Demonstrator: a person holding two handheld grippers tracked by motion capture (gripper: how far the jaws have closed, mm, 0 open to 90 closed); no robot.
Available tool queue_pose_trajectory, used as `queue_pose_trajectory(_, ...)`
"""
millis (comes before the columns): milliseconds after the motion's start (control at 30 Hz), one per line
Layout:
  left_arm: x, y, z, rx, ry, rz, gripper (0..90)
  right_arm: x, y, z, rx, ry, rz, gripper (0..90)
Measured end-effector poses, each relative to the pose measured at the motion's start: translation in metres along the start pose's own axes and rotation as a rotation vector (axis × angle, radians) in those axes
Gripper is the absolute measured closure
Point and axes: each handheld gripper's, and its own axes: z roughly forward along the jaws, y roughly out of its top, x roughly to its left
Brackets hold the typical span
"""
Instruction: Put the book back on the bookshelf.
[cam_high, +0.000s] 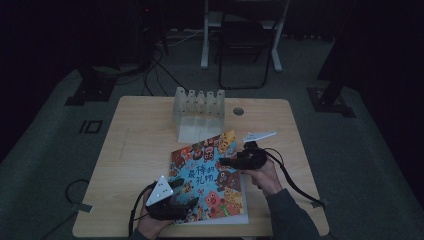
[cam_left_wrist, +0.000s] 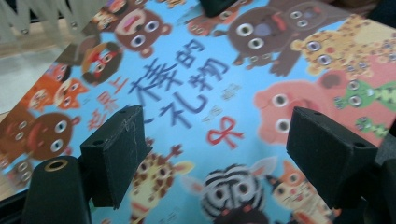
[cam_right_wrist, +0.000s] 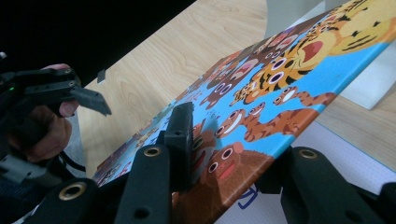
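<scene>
Pinching the front cover (cam_right_wrist: 261, 116) of the picture book (cam_high: 210, 175) at its right edge, my right gripper (cam_right_wrist: 224, 154) has it lifted off the white page beneath, so I judge I am opening the book. My left gripper (cam_left_wrist: 215, 158) hovers spread over the cover's near-left part, gripping nothing. The book lies on the wooden table (cam_high: 135, 145), its far corner on the base of the clear slotted rack (cam_high: 198, 107) beyond. Next I should swing the cover leftward while the left gripper steadies the spine.

rack (cam_high: 198, 103) behind book (cam_high: 207, 177), left tabletop (cam_high: 135, 150) open
</scene>
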Motion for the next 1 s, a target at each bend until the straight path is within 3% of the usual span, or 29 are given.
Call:
queue_pose_trajectory(367,0.013,-0.001,-0.003,0.01,0.013,-0.035,20.1,0.006,0.001,-0.013,-0.052,-0.024,-0.04,66.7)
queue_pose_trajectory(567,0.024,-0.002,-0.006,-0.002,0.016,-0.081,20.1,0.01,0.001,-0.021,-0.072,-0.031,-0.069,67.2)
queue_pose_trajectory(1000,0.039,0.0,-0.012,-0.012,0.035,-0.107,20.0,0.015,0.001,-0.03,-0.102,-0.034,-0.109,67.9)
